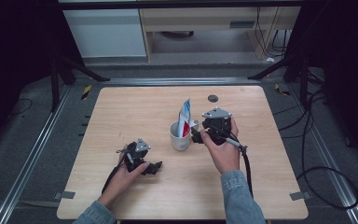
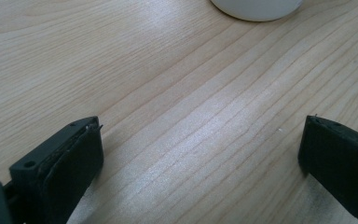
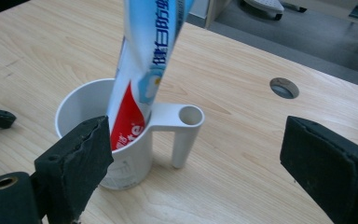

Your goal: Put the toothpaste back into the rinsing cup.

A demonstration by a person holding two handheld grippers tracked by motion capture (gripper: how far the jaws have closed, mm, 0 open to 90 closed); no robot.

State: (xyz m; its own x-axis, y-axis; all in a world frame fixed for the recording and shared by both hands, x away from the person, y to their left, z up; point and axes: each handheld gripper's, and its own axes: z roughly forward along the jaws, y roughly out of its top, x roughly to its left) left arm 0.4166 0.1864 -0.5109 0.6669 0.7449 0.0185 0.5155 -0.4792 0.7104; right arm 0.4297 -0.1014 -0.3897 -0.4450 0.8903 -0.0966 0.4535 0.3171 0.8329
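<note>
Half the toothpaste tube (image 3: 142,70) hidden inside the white cup (image 3: 81,109).

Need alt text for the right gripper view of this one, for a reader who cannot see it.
A toothpaste tube stands leaning in a white cup on a wooden table, seen between the open black jaws of the right hand-held gripper. The cup's handle points toward the camera's right, and a round grommet hole sits in the table behind.

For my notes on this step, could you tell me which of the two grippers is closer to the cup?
The right gripper, open right beside the cup with the toothpaste tube; the left gripper rests open on the table, farther away.
</note>
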